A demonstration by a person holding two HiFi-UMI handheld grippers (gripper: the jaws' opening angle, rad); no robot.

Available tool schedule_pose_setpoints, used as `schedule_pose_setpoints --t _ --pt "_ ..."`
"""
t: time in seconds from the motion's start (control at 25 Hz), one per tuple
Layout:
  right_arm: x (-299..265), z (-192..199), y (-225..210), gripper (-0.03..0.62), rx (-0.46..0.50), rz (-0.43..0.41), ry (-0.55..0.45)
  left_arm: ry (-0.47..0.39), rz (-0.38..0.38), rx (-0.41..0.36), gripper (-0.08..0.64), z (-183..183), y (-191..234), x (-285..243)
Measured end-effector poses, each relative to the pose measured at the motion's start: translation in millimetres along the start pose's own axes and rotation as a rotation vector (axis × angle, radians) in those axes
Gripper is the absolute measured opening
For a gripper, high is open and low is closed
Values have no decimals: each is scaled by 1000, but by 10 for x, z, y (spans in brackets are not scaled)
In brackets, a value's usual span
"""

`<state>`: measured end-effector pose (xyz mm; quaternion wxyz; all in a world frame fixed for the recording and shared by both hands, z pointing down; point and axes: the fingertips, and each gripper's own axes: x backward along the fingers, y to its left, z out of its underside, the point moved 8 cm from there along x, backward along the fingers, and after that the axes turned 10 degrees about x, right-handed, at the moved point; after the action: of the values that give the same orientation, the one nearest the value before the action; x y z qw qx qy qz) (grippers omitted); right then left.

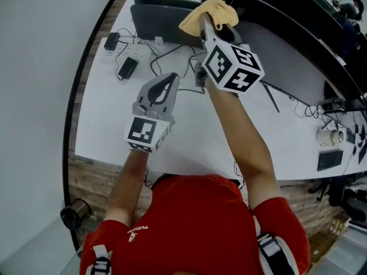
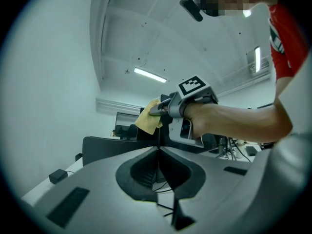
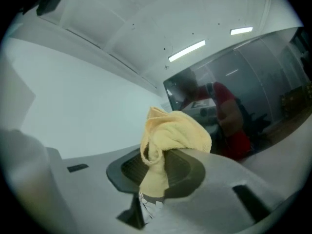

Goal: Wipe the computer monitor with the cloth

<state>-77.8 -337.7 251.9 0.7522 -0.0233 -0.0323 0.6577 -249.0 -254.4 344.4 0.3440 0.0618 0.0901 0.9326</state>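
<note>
My right gripper (image 1: 205, 22) is raised and shut on a yellow cloth (image 1: 209, 11), which sits bunched at its tip against the left end of the dark monitor (image 1: 258, 10). In the right gripper view the cloth (image 3: 171, 139) drapes over the jaws, and the glossy black screen (image 3: 243, 96) reflects a person in red just behind it. My left gripper (image 1: 166, 80) hovers lower over the white desk (image 1: 109, 125), shut, with nothing between its jaws. The left gripper view shows its jaws meeting, with the right gripper (image 2: 155, 112) and the cloth (image 2: 148, 118) above them.
A dark grey slab (image 1: 160, 16) stands at the back left of the desk. A white power strip (image 1: 136, 51), black adapters (image 1: 127, 67) and cables (image 1: 172, 53) lie beside it. A white mug (image 1: 328, 136) and a keyboard (image 1: 330, 160) are at the far right.
</note>
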Motion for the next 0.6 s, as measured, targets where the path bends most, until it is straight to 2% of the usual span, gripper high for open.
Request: schedule_pose_setpoints --t 0.6 --pt "17 -730 61 72 18 -8 -112 -15 35 -17 9 -209 -78 -53"
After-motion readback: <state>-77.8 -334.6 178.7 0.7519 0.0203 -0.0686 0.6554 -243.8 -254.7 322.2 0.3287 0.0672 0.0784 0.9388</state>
